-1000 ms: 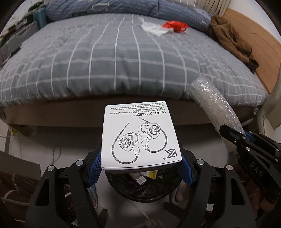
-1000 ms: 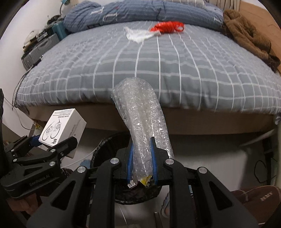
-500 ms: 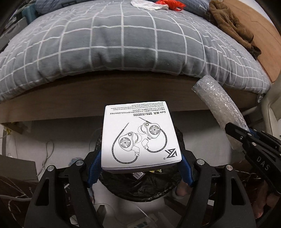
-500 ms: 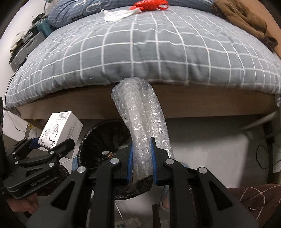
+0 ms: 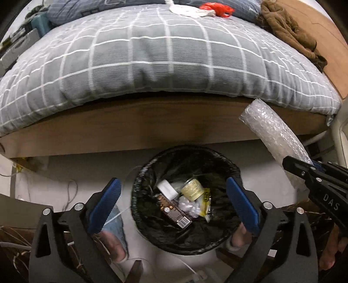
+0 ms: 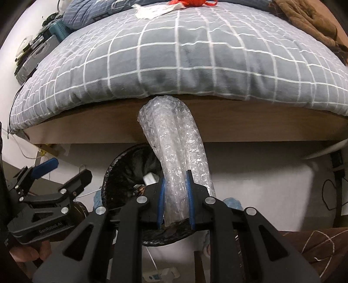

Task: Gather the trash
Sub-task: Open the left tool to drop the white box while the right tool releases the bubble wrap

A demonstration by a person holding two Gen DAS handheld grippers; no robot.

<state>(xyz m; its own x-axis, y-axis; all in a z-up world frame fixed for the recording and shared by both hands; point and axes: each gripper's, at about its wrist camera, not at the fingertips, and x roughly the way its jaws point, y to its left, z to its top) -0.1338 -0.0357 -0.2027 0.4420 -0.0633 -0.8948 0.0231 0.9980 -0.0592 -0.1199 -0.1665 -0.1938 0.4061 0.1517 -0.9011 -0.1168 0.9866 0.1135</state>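
Now, near to far, as both wrist views show it:

Left gripper [image 5: 171,201]: spread wide with nothing between its blue pads [image 5: 104,204]; it hangs directly above the bin. In the right wrist view it [image 6: 67,172] sits low at the left, apart from the wrap.

Right gripper [image 6: 175,196]: pinching the bubble wrap [image 6: 174,143] near its lower end, the blue pads pressing both sides. In the left wrist view it [image 5: 300,167] enters from the right edge, just right of the bin.

Bubble wrap: a clear roll rising from the right gripper and curving toward the bed frame; in the left wrist view it [image 5: 274,135] slants up and left, outside the bin rim.

Bin [image 5: 139,174]: round, lined with a black bag, on the pale floor just in front of the bed frame. Inside lie a small white box [image 5: 167,189], a round yellowish lid [image 5: 192,189], a brown packet with a barcode [image 5: 174,214] and crumpled clear and yellow wrappers [image 5: 196,206]. In the right wrist view its rim [image 6: 108,180] shows left of the wrap.

Feet: toes show on either side of the bin, partly hidden by the left gripper.

Bed frame [image 5: 152,122]: a wooden board beyond the bin.

Duvet [image 5: 165,56]: grey with a white grid, bulging over the frame.

Far trash: a white bag [image 5: 189,10] and a red bag [image 5: 215,7] touching each other at the far end of the bed.

Brown garment [image 5: 287,28]: bunched at the far right of the bed.
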